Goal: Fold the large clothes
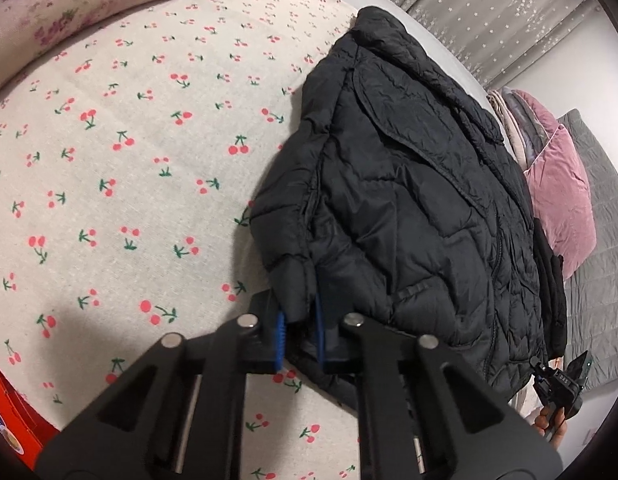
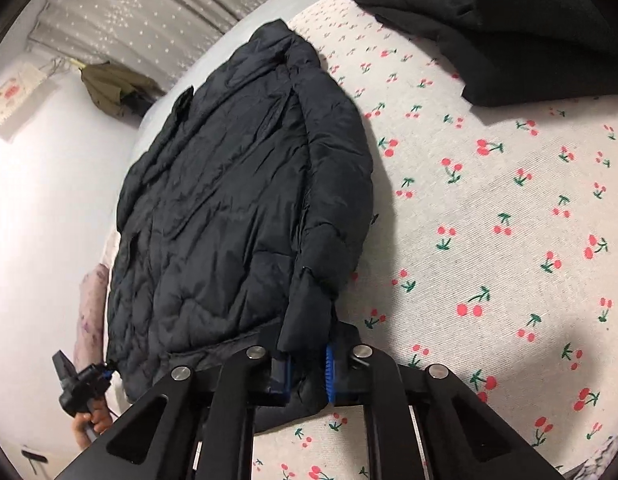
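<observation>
Fabric fills both my tongs: my left gripper (image 1: 300, 334) pinches one bottom corner of the black quilted jacket (image 1: 409, 208), and my right gripper (image 2: 307, 374) pinches the opposite corner beside a sleeve cuff (image 2: 305, 312). That jacket lies flat along the cherry-print sheet (image 1: 129, 180), near folded black clothes (image 2: 509, 28).

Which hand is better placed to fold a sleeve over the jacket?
Right, narrowly: the right gripper is shut on a cuff, with that sleeve lying straight along the jacket. The left gripper also pinches the jacket.
</observation>
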Demonstrator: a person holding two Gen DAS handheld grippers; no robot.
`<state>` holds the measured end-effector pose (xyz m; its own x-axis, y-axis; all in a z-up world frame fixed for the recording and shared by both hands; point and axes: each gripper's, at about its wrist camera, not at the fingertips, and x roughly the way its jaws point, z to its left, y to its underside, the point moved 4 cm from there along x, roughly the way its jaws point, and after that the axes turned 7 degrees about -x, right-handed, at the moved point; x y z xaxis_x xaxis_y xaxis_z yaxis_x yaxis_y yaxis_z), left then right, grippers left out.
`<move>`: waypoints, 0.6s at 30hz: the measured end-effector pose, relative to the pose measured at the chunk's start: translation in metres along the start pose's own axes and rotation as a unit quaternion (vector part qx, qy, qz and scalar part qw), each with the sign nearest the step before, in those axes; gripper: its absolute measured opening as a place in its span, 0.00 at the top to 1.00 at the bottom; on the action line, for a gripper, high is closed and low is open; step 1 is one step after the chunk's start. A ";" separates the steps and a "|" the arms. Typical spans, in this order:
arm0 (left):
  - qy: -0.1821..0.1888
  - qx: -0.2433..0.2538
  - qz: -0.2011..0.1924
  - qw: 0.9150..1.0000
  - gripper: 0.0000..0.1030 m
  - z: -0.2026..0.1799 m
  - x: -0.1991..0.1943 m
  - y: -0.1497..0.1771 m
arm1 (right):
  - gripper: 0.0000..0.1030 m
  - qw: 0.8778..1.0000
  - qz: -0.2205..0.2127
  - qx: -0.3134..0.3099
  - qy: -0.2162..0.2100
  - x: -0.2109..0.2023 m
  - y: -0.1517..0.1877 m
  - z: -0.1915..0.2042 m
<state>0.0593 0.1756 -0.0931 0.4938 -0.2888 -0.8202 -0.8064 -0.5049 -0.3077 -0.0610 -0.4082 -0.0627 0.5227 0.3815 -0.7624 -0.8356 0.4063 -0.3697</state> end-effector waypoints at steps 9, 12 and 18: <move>0.005 -0.007 -0.003 1.000 0.90 0.005 -0.007 0.010 | 0.92 1.000 -0.021 0.004 0.013 -0.011 -0.003 -0.002; 0.029 -0.031 0.013 0.999 0.88 0.011 -0.001 0.003 | 0.88 1.000 -0.013 0.001 0.016 -0.008 -0.002 0.001; 0.033 -0.059 0.019 0.998 0.67 0.019 0.001 0.001 | 0.56 0.999 -0.002 0.052 -0.005 -0.007 -0.001 -0.016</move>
<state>0.0529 0.1906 -0.1031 0.4875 -0.3605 -0.7953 -0.7829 -0.5838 -0.2152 -0.0665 -0.4246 -0.0662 0.5279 0.3882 -0.7554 -0.8120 0.4915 -0.3148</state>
